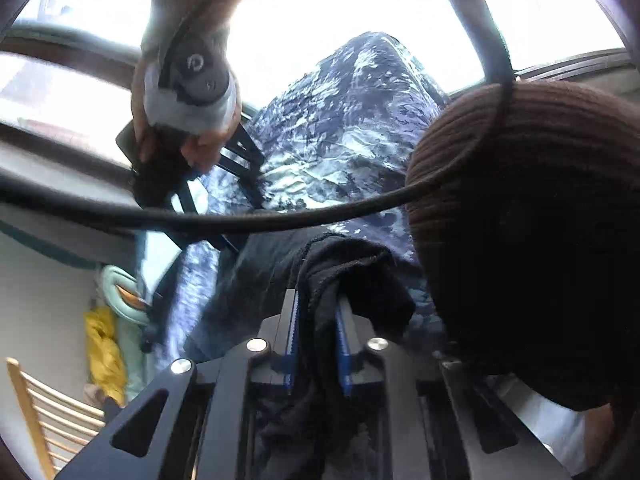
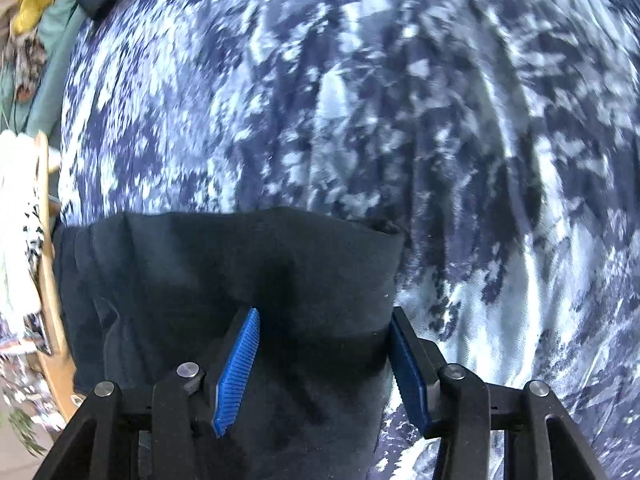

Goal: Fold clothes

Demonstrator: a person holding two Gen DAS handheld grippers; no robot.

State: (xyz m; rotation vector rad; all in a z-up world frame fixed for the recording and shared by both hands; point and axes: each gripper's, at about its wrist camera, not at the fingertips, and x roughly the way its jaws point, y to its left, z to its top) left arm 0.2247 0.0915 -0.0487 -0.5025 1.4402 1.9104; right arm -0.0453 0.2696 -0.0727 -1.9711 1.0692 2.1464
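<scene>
Currently the left tool is clamped on a bunched edge of the black garment, which lies on the blue-and-white patterned cover. Across the garment, the right tool straddles its other edge, half-wide, not yet pinching; it should close squarely before lifting.
</scene>
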